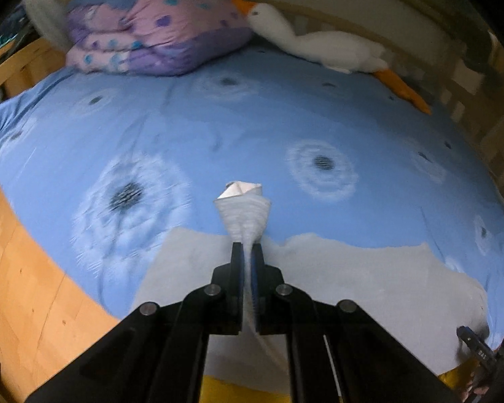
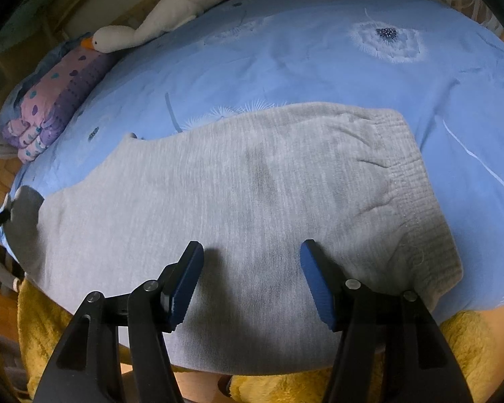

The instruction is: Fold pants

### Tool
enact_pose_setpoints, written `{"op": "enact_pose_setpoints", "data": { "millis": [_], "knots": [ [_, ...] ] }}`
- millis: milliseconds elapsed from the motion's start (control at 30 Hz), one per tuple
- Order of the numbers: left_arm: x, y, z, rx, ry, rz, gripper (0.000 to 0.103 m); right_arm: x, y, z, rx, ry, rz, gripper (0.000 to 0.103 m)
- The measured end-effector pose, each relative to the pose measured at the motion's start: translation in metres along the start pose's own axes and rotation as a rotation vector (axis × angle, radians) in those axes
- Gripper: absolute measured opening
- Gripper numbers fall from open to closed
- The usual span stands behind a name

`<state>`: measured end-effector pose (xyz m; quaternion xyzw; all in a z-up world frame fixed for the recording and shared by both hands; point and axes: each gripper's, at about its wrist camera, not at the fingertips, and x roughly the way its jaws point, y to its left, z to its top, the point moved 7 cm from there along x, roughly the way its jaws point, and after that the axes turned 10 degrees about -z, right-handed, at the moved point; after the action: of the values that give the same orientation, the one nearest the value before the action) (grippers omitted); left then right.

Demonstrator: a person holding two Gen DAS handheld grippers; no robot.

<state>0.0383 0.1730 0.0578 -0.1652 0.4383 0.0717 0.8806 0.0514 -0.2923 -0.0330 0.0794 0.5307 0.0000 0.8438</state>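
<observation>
**A:** Since the left gripper (image 1: 248, 255) is clamped on a pinch of grey cloth, I read this as the start of a fold: one end of the pants (image 2: 218, 208) is picked up, the rest lies flat on the bed (image 2: 285, 50).

**B:** Which end is it?

**A:** Looks like a leg cuff (image 1: 243, 208). It sticks up past the fingertips, ribbed, with a white tag or lining at the tip. Can't tell more than that.

**B:** Right side?

**A:** Right gripper (image 2: 252, 252) has its jaws wide apart, nothing between them. It hangs just above the cloth, near the edge of the bed closest to the person. The elastic waistband (image 2: 416, 201) sits ahead of it and off to its right. The legs run away to its left.

**B:** Next move?

**A:** My guess: the right one drops and pinches the near edge or waistband corner, then both carry the cloth across together. It needs a grip on both layers, or the fold will skew.

**B:** Obstacles?

**A:** None close. Folded quilt (image 2: 50, 100) and plush goose (image 2: 171, 13) are far ahead of both grippers, well apart from the pants.
</observation>
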Motion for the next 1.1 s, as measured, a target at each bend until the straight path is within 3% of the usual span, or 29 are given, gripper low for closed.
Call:
{"op": "enact_pose_setpoints", "data": {
  "millis": [167,333,500,633,933,1100],
  "knots": [
    [0.006,0.041,-0.014,-0.065,0.025,0.051,0.004,0.001,0.003,0.000,-0.012,-0.001,-0.018,0.061],
    [0.015,0.069,-0.038,-0.137,0.072,0.051,0.004,0.002,0.006,0.000,-0.019,-0.002,-0.028,0.061],
    [-0.002,0.070,-0.045,-0.171,0.055,0.004,0.003,0.004,0.007,0.000,-0.030,0.000,-0.041,0.061],
    [-0.018,0.073,-0.043,-0.139,0.041,0.028,0.003,0.004,0.008,0.002,-0.026,0.003,-0.047,0.062],
    [0.006,0.111,-0.084,-0.196,0.151,0.125,0.003,0.007,0.007,0.004,-0.027,0.004,-0.032,0.063],
    [-0.013,0.106,-0.069,-0.196,0.104,0.064,0.003,0.007,0.008,0.004,-0.041,0.009,-0.056,0.063]
  ]
}}
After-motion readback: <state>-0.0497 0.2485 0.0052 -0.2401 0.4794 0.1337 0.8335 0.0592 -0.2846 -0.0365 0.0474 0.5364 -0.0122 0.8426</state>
